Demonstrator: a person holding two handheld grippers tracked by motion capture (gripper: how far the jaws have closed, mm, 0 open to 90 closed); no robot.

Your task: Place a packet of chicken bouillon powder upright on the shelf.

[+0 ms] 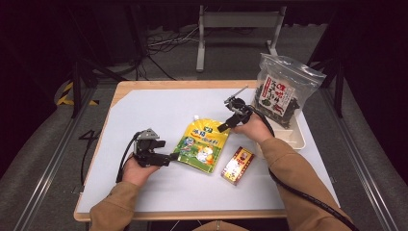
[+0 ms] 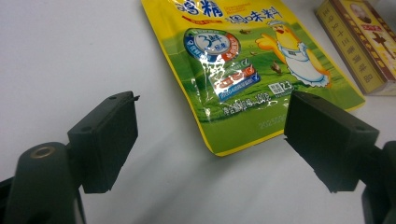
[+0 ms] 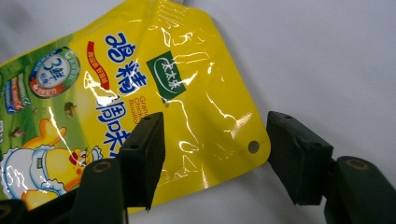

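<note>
So the small print on the yellow-green pouch (image 1: 200, 145) is too blurry to read, and its top end is cut off in the left gripper view. It lies flat mid-tabletop on a white sheet (image 1: 144, 115) over a wooden table (image 1: 126, 88); dark floor and cables behind. A red-yellow box (image 1: 237, 165) sits just beside it toward the right edge, and a clear bag of dark stuff (image 1: 281, 91) stands in a white tray (image 1: 297, 138) at the right edge. Left gripper (image 2: 211, 140) has its 2 jaws wide apart around the pouch's bottom corner, holding nothing. Right gripper (image 3: 215, 158) also gapes open, straddling the corner with the punched hole.
</note>
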